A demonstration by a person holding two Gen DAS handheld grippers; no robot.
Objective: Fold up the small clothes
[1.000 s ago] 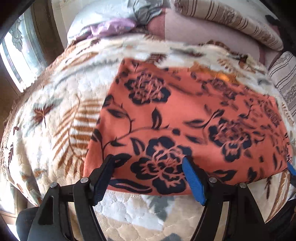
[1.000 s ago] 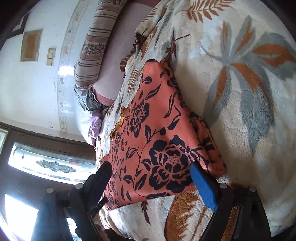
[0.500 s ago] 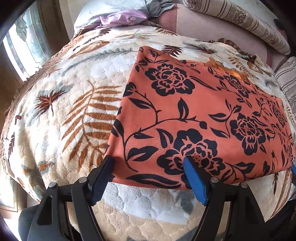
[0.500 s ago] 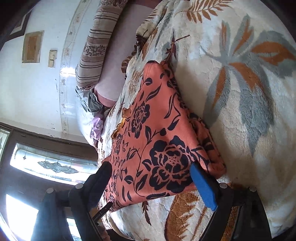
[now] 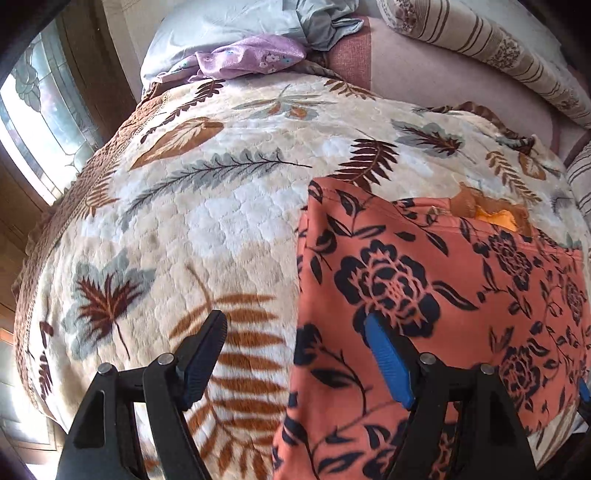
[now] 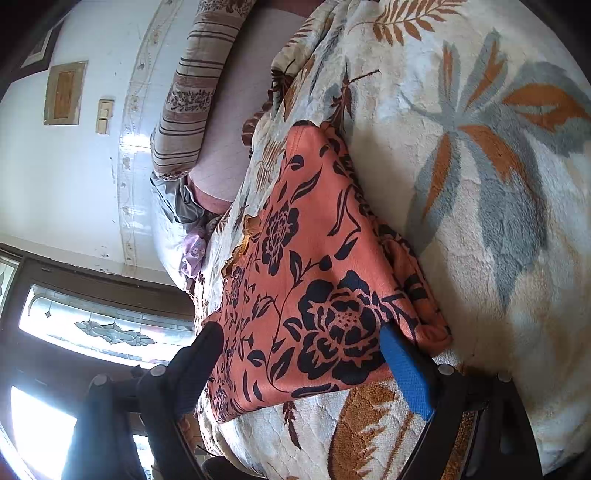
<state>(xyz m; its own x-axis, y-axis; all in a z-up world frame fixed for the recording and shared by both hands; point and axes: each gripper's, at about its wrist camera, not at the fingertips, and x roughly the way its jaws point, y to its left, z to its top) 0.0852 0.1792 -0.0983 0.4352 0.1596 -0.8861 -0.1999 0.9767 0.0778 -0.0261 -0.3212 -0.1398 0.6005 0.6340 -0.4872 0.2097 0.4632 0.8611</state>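
1. A bed [image 5: 221,221] is filling both views, covered by a cream blanket [image 6: 480,184] printed with brown and grey leaves.
2. Striped pillows [image 5: 480,40] and a pale crumpled heap of bedding [image 5: 229,26] are lying along the far end, with a lilac cloth [image 5: 251,55] on the heap.
3. An orange garment with black flowers [image 5: 424,295] is lying flat on the blanket, and a bit of yellow fabric [image 5: 495,218] is peeking out at its far edge.
4. The left gripper [image 5: 295,362] is hovering with its jaws wide apart and gripping nothing, straddling the garment's left edge.
5. The right gripper [image 6: 299,369] is standing just as wide and empty, its fingers framing the garment's near corner.
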